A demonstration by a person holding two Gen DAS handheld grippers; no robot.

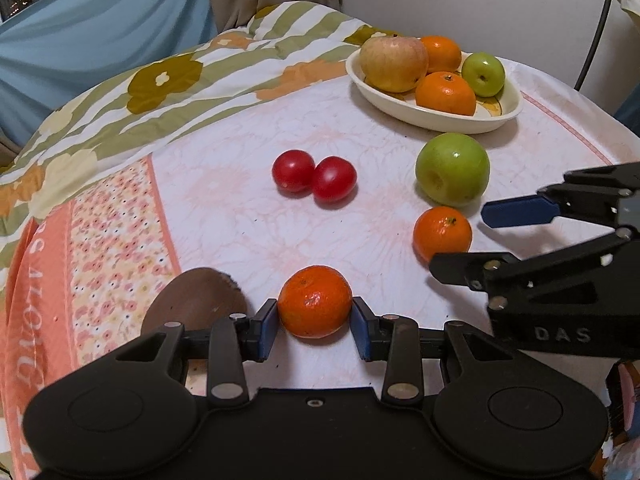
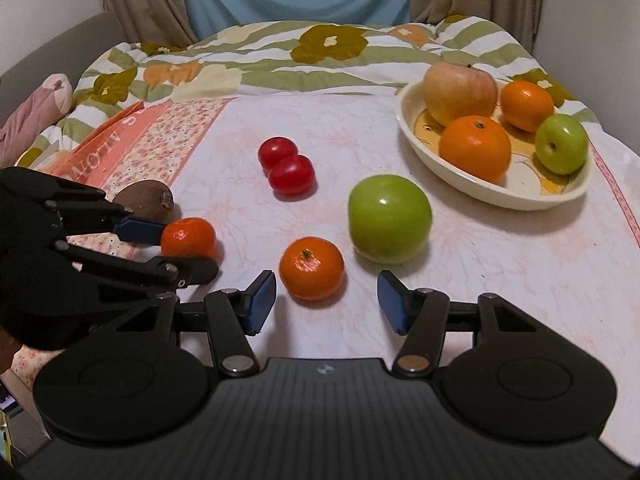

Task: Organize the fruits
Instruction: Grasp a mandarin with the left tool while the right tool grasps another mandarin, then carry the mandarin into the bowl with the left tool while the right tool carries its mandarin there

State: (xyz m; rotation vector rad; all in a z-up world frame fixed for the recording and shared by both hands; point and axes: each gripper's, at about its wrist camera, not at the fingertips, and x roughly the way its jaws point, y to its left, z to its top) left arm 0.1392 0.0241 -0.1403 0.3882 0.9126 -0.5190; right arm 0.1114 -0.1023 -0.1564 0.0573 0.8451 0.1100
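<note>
The left gripper [image 1: 315, 317] has its jaws closed on a tangerine [image 1: 315, 307] at the near left of the surface [image 1: 224, 208]; the right gripper [image 2: 327, 300] has open jaws just before another tangerine [image 2: 311, 268], near the green apple [image 2: 389, 218]

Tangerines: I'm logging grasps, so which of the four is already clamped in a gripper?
The tangerine beside the brown kiwi, pinched by the left gripper. The second loose one only sits ahead of the right gripper's parted pads; two lie in the dish.

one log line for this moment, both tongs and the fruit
left tongs: shut on mandarin | right tongs: open, around second mandarin, no contact | bowl: four fruits
</note>
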